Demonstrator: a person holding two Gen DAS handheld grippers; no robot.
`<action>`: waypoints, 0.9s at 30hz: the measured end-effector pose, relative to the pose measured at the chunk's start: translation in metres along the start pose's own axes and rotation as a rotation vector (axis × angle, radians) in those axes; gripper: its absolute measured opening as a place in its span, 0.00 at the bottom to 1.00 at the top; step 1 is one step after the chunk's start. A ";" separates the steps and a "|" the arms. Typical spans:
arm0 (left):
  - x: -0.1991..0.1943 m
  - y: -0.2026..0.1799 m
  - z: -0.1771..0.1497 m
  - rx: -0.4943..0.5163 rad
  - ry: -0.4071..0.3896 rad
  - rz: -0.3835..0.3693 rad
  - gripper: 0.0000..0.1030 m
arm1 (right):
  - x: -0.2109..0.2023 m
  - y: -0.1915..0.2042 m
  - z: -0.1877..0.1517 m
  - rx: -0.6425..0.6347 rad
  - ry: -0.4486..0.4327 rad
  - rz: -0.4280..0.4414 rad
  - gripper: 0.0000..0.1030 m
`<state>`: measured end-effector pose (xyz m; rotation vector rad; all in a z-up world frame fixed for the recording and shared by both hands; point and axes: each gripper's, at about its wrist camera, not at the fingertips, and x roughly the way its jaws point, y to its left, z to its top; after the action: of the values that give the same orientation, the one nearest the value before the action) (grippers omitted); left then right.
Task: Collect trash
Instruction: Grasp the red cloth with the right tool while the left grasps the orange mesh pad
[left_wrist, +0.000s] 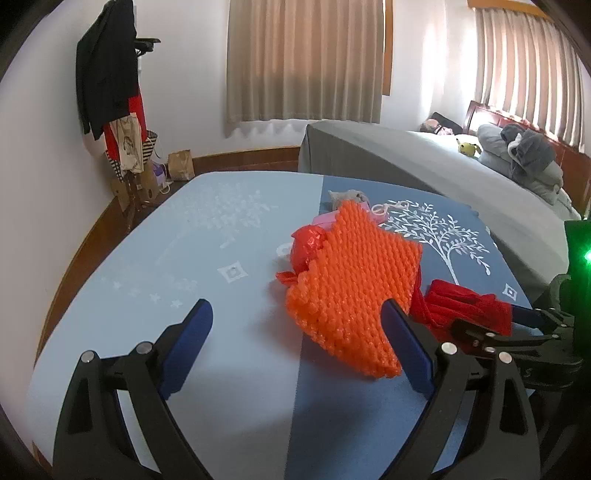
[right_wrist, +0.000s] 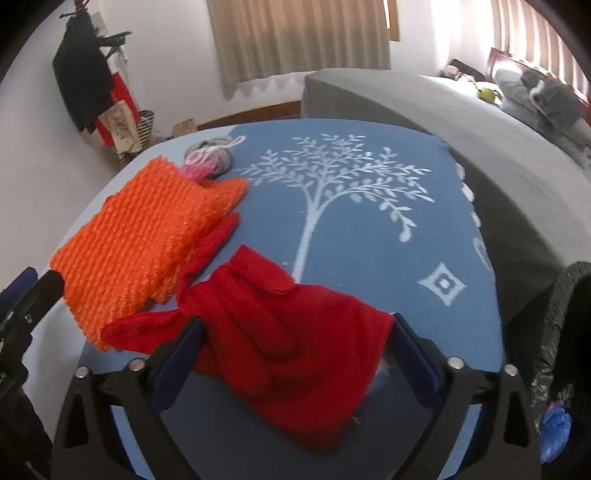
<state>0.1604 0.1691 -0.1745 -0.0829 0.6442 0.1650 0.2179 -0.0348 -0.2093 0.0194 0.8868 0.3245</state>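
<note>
Right gripper (right_wrist: 299, 338) jaws spread wide — red cloth (right_wrist: 284, 354) lies between them on the blue tablecloth (right_wrist: 369, 251), not clamped. Orange knit piece (right_wrist: 144, 236) at its 10 o'clock, touching the cloth. Left gripper (left_wrist: 299, 325) also spread, holding nothing — orange knit piece at 1 o'clock, red plastic bag (left_wrist: 308, 245) beyond it.
</note>
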 end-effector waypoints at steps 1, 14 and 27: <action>0.001 -0.001 0.000 -0.001 0.001 -0.001 0.87 | 0.000 0.002 0.000 -0.011 0.002 0.005 0.82; 0.011 -0.013 0.000 -0.005 0.025 -0.033 0.86 | -0.008 0.016 -0.003 -0.065 0.004 0.158 0.18; 0.020 -0.034 -0.004 0.026 0.079 -0.095 0.27 | -0.042 -0.010 0.005 -0.002 -0.054 0.145 0.18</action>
<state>0.1797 0.1373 -0.1886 -0.0949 0.7195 0.0616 0.2000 -0.0558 -0.1763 0.0902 0.8332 0.4585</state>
